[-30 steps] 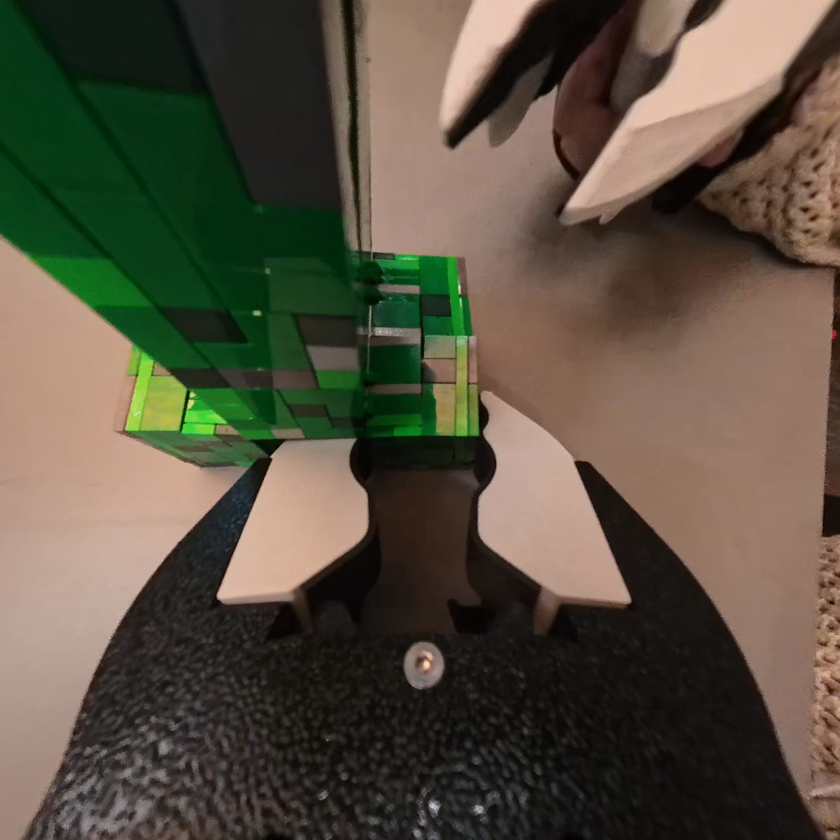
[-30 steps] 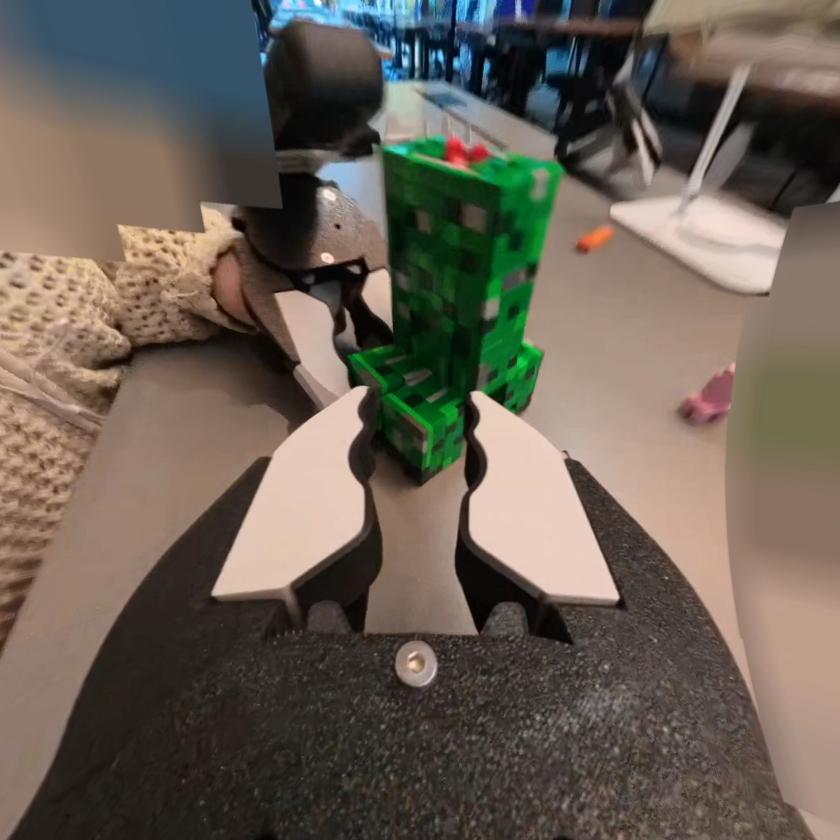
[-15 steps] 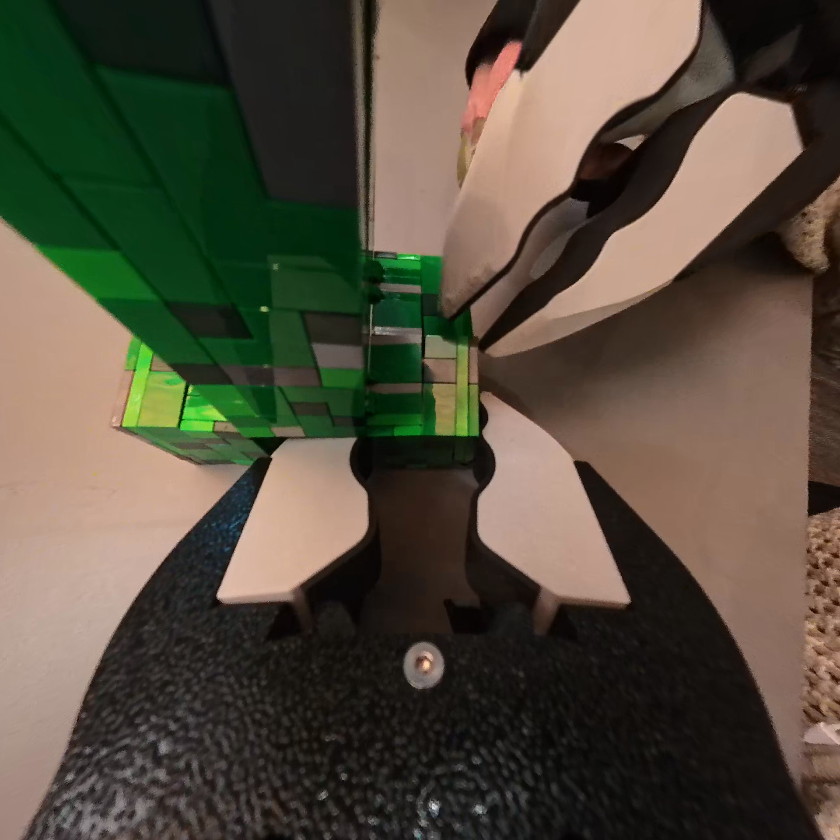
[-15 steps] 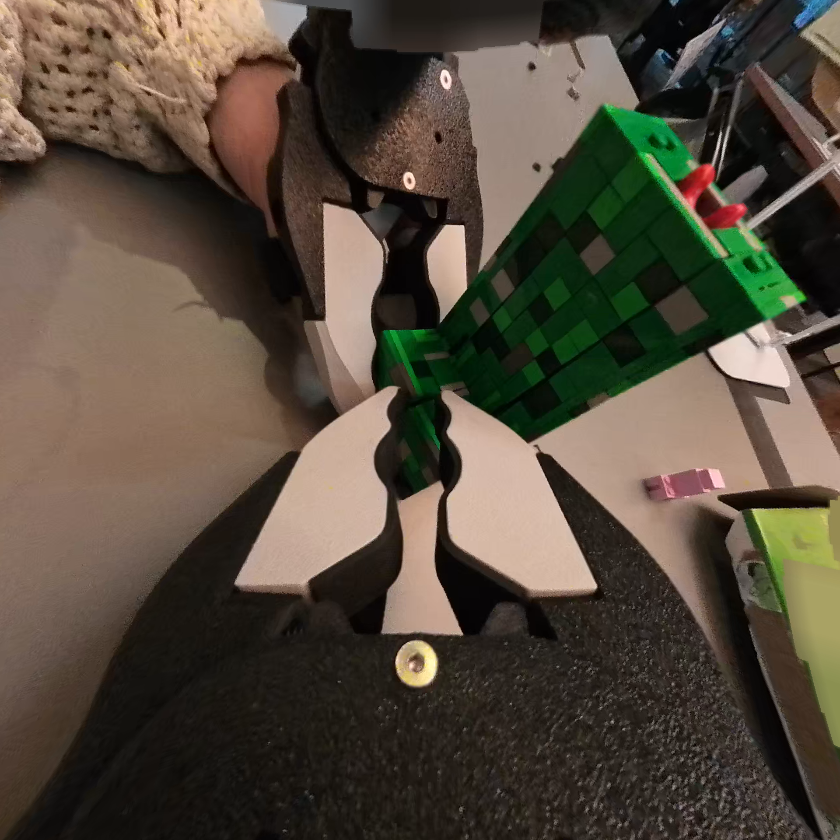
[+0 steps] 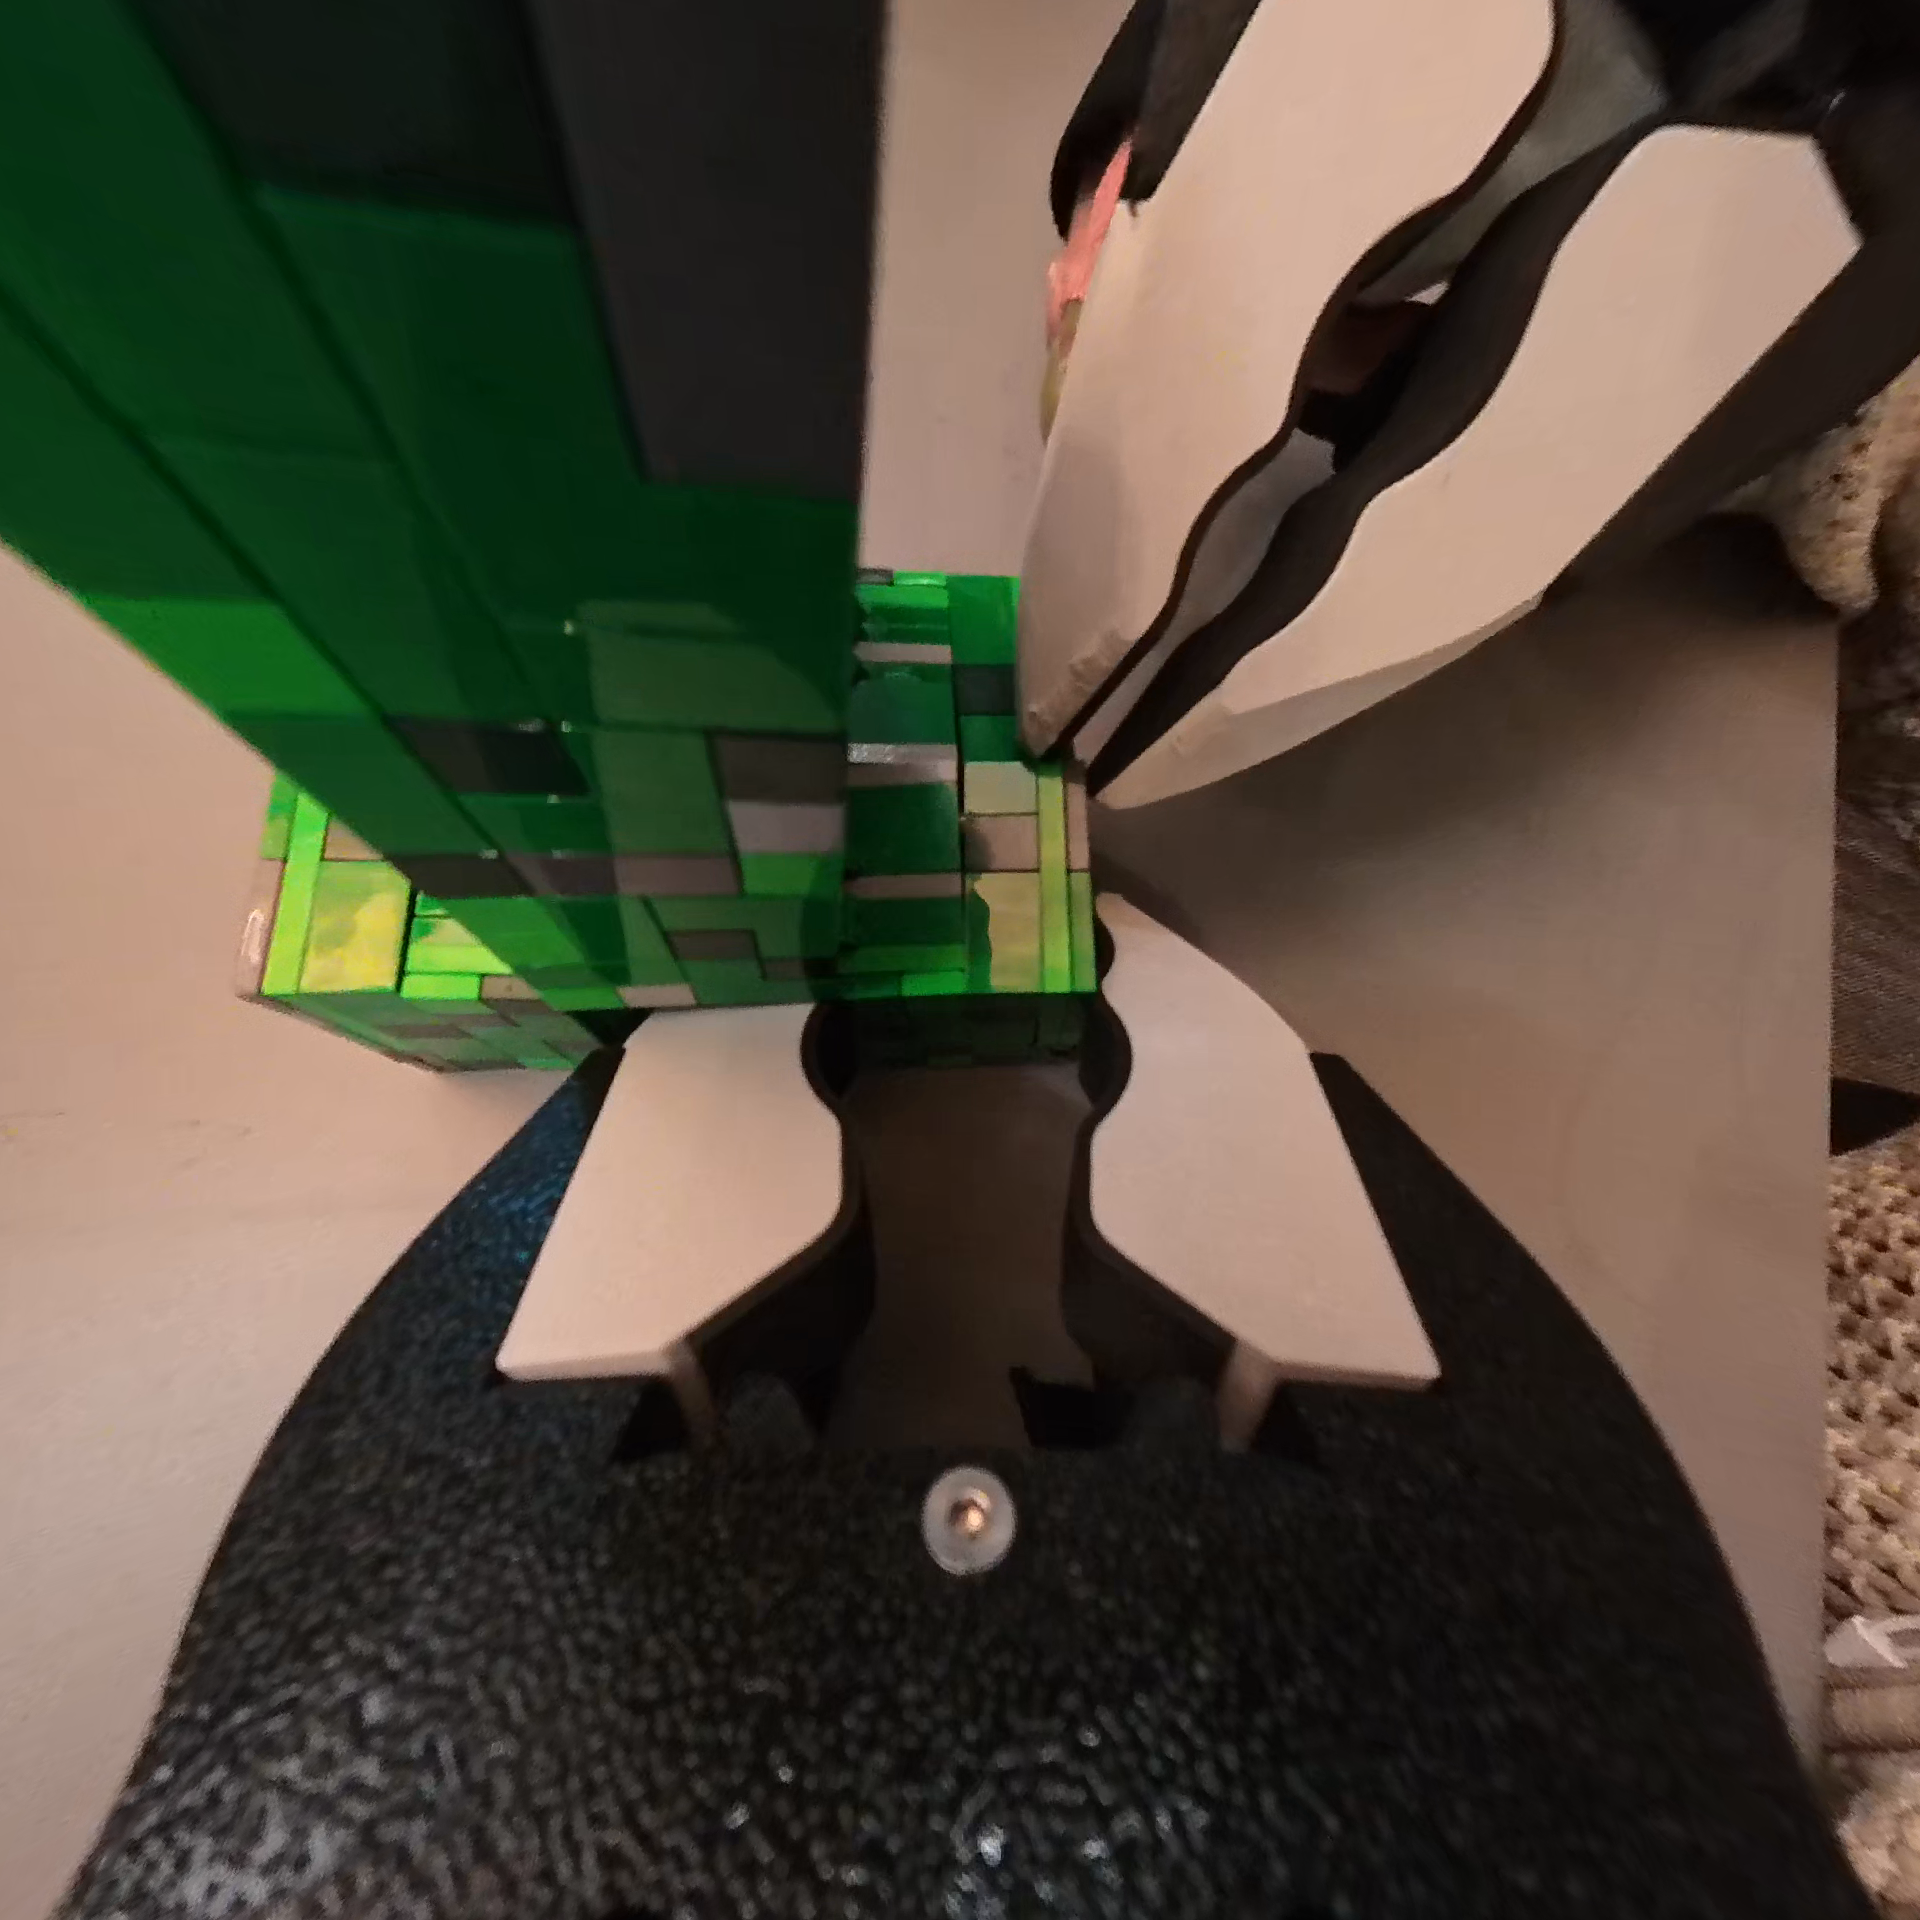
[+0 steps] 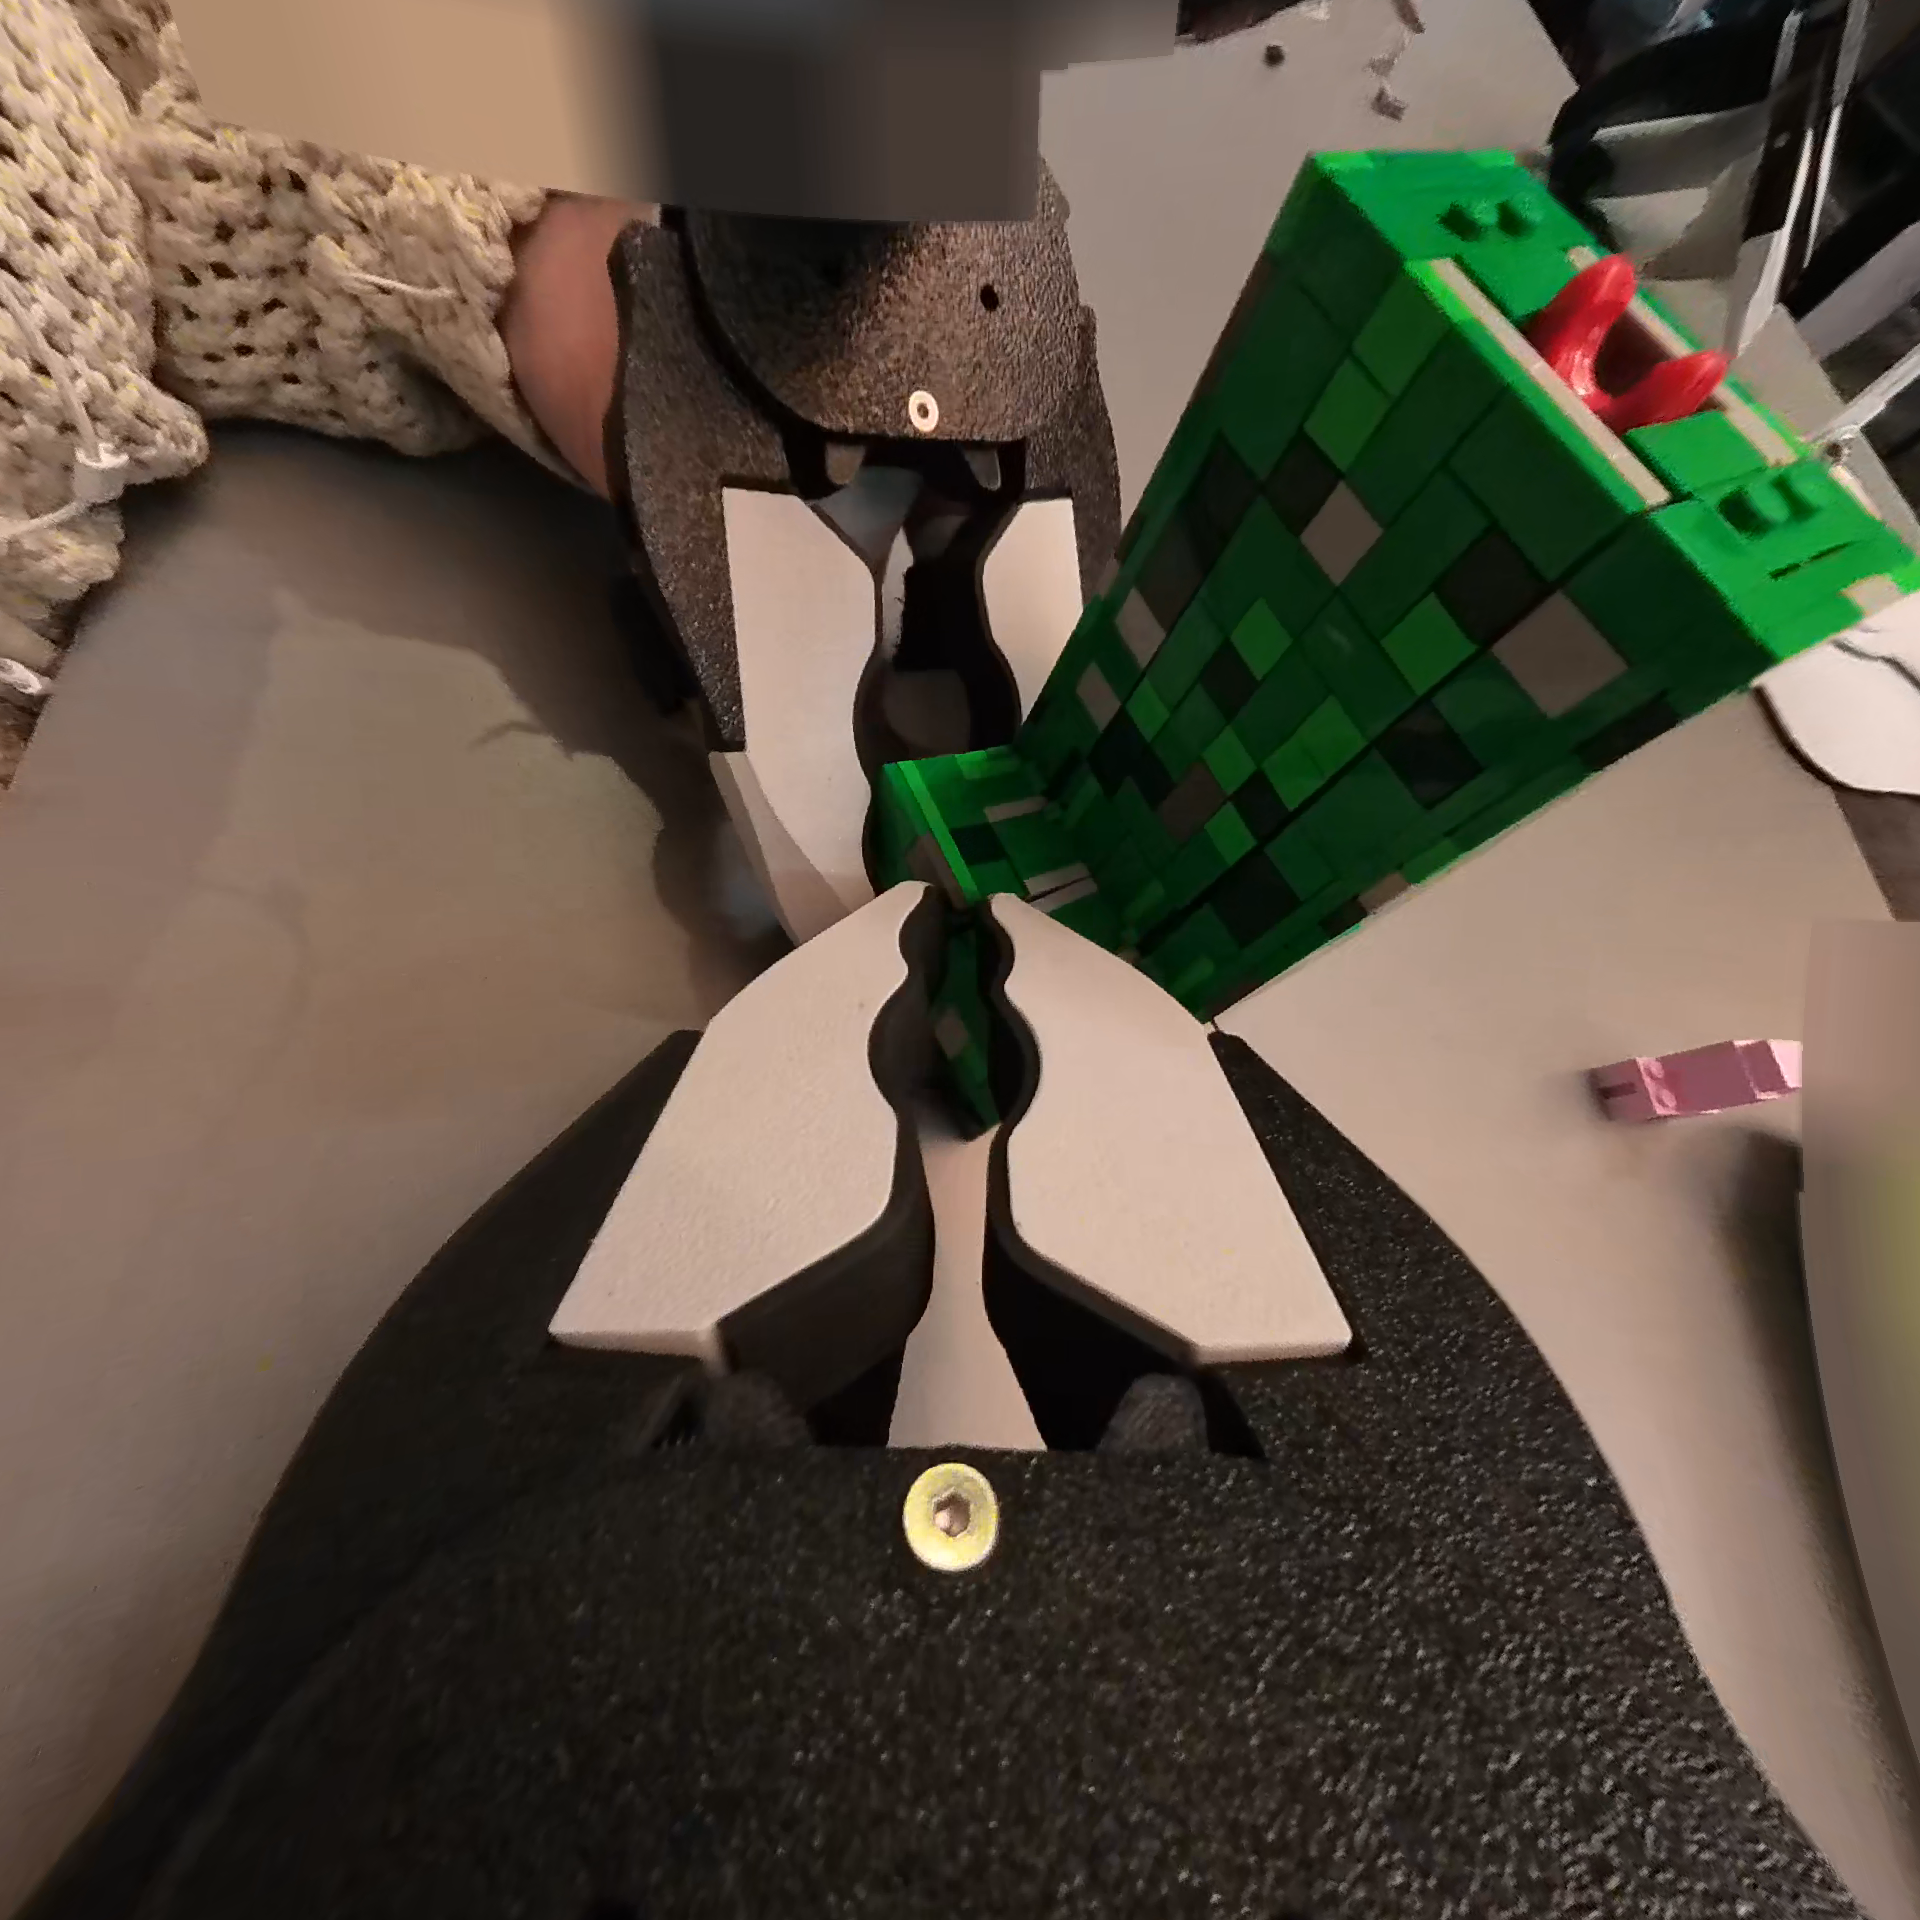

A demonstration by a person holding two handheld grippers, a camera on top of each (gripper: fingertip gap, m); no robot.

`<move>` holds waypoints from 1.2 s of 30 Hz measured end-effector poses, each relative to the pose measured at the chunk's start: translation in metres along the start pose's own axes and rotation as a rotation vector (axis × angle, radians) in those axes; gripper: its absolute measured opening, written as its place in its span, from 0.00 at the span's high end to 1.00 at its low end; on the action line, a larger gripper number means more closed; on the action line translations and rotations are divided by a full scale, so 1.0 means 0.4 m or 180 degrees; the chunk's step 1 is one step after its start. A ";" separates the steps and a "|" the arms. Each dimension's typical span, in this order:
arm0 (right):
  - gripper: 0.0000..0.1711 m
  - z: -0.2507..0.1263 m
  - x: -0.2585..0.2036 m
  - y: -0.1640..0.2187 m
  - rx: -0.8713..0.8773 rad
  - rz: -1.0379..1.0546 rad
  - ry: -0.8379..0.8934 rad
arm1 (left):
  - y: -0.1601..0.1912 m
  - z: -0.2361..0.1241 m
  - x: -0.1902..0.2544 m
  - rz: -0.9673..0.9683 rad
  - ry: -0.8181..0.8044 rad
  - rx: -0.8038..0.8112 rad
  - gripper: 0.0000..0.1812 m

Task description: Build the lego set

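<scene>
A tall green, grey and black lego figure point(image 6: 1351, 623) stands on the grey table point(image 6: 260, 935), with a red piece point(image 6: 1600, 332) in its open top. In the left wrist view its body point(image 5: 416, 520) looms at the upper left, its near foot point(image 5: 956, 935) in front. My left gripper point(image 5: 956, 997) is shut on that foot, one finger on each side; it also shows in the right wrist view point(image 6: 894, 821). My right gripper point(image 6: 961, 899) comes from the opposite side, its fingers narrowed onto the same foot's corner point(image 6: 956, 1039). It shows in the left wrist view point(image 5: 1070, 764) too.
A small pink lego piece point(image 6: 1694, 1081) lies on the table to the right of the figure. A knitted sleeve point(image 6: 260, 260) holds the left gripper at the back left. Clutter stands behind the figure at the far right point(image 6: 1714, 135). Left tips and right tips are each some 20 centimeters from the small pink lego piece point(image 6: 1694, 1081).
My right gripper has come in from above and away, and closed onto the foot's corner. The left gripper has kept its hold on the foot, and the figure has stayed in place.
</scene>
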State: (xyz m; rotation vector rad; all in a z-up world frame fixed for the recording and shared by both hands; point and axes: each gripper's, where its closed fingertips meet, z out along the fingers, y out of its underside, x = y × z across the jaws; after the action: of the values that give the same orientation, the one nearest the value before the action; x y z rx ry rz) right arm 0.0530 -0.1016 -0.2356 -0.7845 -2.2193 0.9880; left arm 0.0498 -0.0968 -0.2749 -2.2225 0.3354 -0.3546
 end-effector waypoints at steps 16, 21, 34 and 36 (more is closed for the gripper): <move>0.87 -0.060 0.017 0.029 0.0275 0.0377 0.0025 | 0.000 -0.012 0.014 0.0147 0.0302 0.0041 0.72; 0.72 -0.044 0.019 0.085 0.0107 0.1127 -0.0396 | -0.019 -0.026 0.014 0.0018 0.0326 0.0254 0.62; 0.83 -0.001 -0.018 0.067 0.0107 0.1207 -0.0781 | -0.041 -0.047 -0.002 -0.0651 0.0647 0.0530 0.71; 0.84 0.002 -0.022 0.068 0.0085 0.1193 -0.0782 | -0.044 -0.051 0.003 -0.0720 0.0775 0.0558 0.74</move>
State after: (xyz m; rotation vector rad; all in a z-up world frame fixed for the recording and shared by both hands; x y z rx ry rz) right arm 0.0658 -0.0931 -0.2596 -1.1490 -2.3039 1.3522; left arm 0.0455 -0.1010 -0.2487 -2.0510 0.1729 -0.7517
